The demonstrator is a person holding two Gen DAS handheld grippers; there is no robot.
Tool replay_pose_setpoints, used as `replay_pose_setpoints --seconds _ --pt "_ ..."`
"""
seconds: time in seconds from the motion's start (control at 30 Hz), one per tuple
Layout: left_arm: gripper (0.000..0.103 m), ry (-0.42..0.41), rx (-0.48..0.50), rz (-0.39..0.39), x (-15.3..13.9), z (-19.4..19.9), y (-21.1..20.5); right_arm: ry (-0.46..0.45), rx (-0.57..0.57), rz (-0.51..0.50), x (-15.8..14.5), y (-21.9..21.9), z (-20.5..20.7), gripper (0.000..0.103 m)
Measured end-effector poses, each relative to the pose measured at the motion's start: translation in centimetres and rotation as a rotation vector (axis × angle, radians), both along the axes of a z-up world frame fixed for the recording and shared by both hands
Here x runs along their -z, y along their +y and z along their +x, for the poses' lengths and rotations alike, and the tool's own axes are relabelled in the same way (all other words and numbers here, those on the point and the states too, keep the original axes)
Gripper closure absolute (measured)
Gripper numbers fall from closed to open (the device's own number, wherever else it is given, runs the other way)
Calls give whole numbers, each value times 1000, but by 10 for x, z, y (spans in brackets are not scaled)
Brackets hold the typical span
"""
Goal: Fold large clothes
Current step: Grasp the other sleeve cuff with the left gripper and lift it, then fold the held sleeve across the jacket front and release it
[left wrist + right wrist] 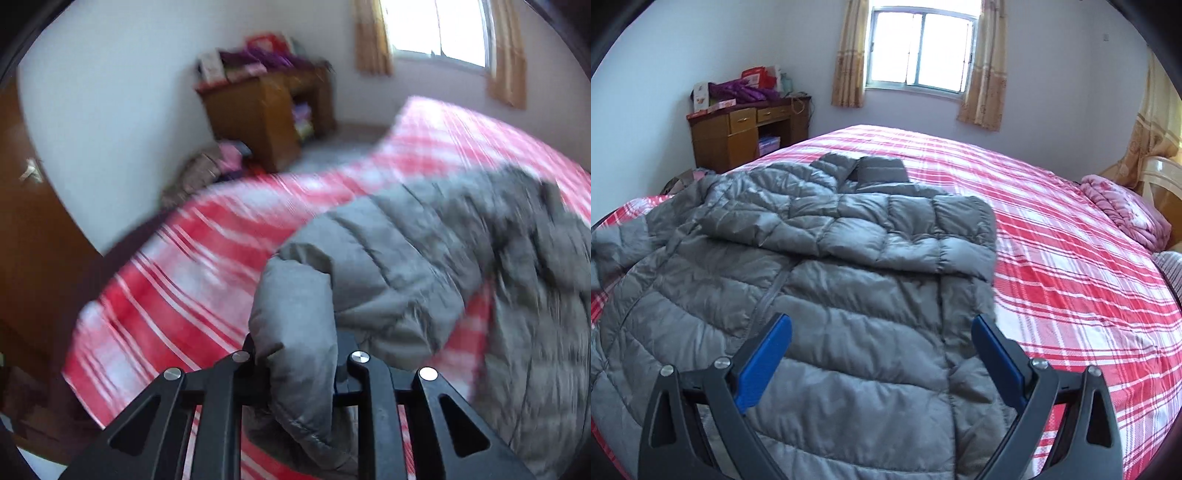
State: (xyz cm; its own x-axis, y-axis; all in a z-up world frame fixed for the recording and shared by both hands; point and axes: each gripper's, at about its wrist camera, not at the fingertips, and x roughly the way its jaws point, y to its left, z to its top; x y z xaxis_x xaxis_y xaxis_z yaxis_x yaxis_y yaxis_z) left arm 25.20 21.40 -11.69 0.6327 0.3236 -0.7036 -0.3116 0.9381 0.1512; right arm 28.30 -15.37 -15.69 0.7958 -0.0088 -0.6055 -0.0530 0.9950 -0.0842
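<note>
A grey quilted puffer jacket (820,266) lies on the red and white plaid bed (1052,229), with one sleeve folded across its chest. My right gripper (882,332) is open and empty, hovering just above the jacket's lower body. In the blurred left wrist view my left gripper (297,354) is shut on the end of the jacket's other sleeve (295,314) and holds it raised above the bed (177,288); the jacket body (498,236) lies to the right.
A wooden desk (746,136) piled with boxes stands in the far left corner under a window (919,48). A pink folded blanket (1123,206) lies at the bed's right end by the headboard. A wooden door (33,236) is at left.
</note>
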Motion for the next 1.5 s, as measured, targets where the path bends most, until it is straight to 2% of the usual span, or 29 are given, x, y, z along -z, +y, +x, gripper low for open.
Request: replay_pose_setpoints --seconds 0.07,0.13,0.27,0.37,0.47,0.53,0.63,0.67,0.7,0.73,0.8,0.87,0.93,1.0,1.03,1.2,1.37,1.5 --pt "83 -22 2 34 -17 6 2 -5 28 23 0 -9 1 4" --pt "84 -27 -4 105 -26 14 0 -5 49 52 2 -16 2 4" --pt "85 -61 24 117 -45 24 -25 -3 65 80 4 -26 2 4" --pt "85 -130 88 118 -70 31 -67 -14 76 81 4 -33 0 4" --pt "85 -173 208 118 -88 40 -135 -11 88 84 3 -41 2 4" --pt "85 -181 272 112 -93 47 -174 -16 100 86 1 -47 2 4" --pt "83 -202 378 135 -84 58 -258 -24 119 100 -3 -57 1 4" --pt "79 -200 420 145 -78 60 -284 -26 127 105 -3 -60 1 4" --pt "66 -194 453 165 -71 62 -308 -25 130 106 -3 -61 1 4" --pt "44 -185 469 185 -66 64 -325 -20 134 109 -3 -64 1 4" --pt "22 -210 488 195 -62 60 -347 -12 138 110 -3 -69 2 4" --pt "18 -255 489 193 -65 53 -348 -9 142 103 -4 -74 1 4" --pt "8 -283 469 201 -69 48 -341 0 142 101 -6 -79 1 3" --pt "6 -317 424 193 -73 46 -319 9 131 104 -7 -82 4 3" --pt "6 -308 392 190 -70 48 -304 11 125 101 -7 -81 6 3" --pt "5 -173 232 242 -19 76 -252 38 53 160 -10 -63 28 2" --pt "5 -27 102 182 40 100 -205 124 -57 232 -5 -32 71 2" --pt "5 38 49 192 73 111 -191 142 -75 275 0 -19 104 2"
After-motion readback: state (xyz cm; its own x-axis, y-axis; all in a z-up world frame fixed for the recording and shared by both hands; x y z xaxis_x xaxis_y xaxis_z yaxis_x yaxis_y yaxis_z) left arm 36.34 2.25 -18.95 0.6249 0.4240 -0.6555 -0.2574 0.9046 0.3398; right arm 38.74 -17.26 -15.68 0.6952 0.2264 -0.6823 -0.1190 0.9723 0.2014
